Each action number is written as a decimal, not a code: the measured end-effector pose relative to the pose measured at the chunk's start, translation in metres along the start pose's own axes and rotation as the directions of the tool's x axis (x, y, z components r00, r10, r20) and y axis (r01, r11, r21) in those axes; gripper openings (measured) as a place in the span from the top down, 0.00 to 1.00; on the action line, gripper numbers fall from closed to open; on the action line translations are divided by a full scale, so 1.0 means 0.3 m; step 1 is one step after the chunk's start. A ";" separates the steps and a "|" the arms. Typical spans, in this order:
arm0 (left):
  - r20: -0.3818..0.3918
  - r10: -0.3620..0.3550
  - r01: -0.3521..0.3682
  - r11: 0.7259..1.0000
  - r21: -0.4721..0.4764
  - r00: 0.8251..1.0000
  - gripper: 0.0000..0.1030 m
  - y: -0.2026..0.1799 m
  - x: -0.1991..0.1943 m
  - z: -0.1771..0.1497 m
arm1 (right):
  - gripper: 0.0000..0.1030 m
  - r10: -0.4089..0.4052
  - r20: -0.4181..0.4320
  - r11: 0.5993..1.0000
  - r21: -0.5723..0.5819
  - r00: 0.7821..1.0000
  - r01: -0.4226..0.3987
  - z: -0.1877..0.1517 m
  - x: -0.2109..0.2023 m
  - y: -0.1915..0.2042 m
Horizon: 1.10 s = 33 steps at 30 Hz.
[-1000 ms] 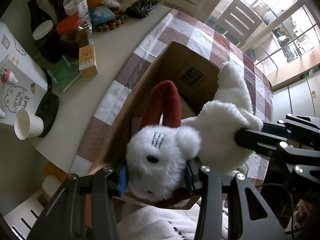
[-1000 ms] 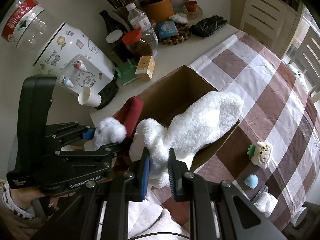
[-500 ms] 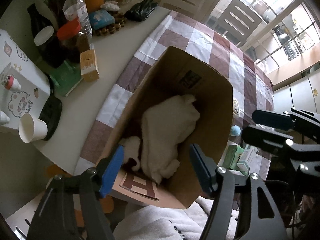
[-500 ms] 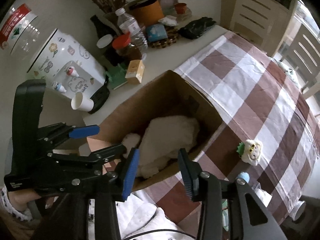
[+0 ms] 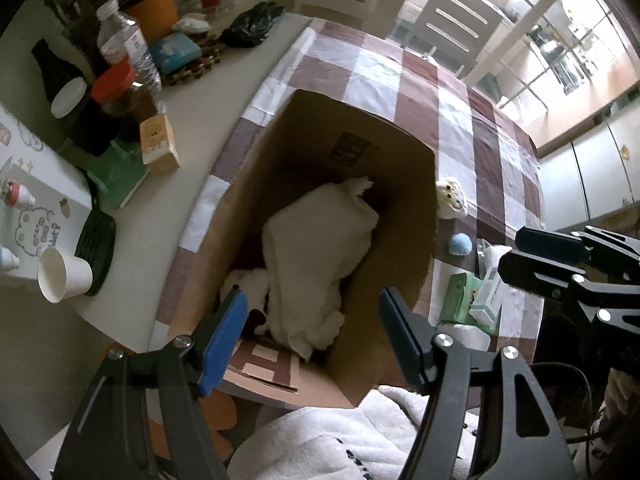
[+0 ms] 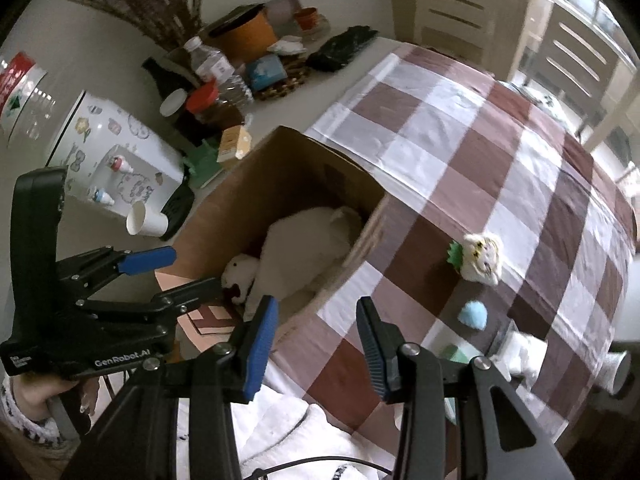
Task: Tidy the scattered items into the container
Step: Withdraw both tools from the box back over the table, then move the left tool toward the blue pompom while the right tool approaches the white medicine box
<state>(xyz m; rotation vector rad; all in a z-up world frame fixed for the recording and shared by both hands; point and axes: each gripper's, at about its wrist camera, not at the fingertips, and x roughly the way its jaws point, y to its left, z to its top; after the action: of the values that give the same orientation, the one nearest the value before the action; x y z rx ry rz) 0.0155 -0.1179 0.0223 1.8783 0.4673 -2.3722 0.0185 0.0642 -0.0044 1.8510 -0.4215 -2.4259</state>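
Fingers (image 5: 226,330) on both my tools hang spread and empty, having just let go, with the white plush toy (image 5: 316,256) lying lengthwise in the cardboard box (image 5: 404,240), and my right fingers (image 6: 260,344) nearer the small doll (image 6: 482,258) and blue pompom (image 6: 474,314) right of it on the surface (image 6: 440,152).

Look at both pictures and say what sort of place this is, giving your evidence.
Most likely a home dining room or kitchen corner. A checked tablecloth covers the table, wooden chairs stand beside it, and a water bottle and jars crowd the far end.
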 end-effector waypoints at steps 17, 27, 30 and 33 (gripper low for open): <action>-0.050 -0.026 0.036 0.975 0.219 0.998 0.31 -0.261 0.021 -0.017 | 0.60 -0.084 0.079 0.942 0.332 0.993 0.053 -0.271 -0.131 -0.297; -0.109 -0.084 0.118 0.928 0.353 0.990 0.31 -0.521 0.082 -0.033 | 0.60 -0.139 0.093 0.864 0.498 0.986 0.075 -0.463 -0.184 -0.459; -0.138 -0.110 0.155 0.910 0.384 0.984 0.31 -0.615 0.116 -0.034 | 0.60 -0.140 0.094 0.849 0.524 0.986 0.071 -0.502 -0.184 -0.494; -0.160 -0.120 0.176 0.899 0.400 0.980 0.31 -0.693 0.160 -0.035 | 0.60 -0.136 0.097 0.833 0.551 0.986 0.060 -0.529 -0.173 -0.533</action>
<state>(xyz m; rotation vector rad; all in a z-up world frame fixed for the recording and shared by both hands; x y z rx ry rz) -0.0381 0.0887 0.0128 2.2569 0.1202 -2.6219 0.2028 0.2006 -0.0344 1.9296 -1.1710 -2.7098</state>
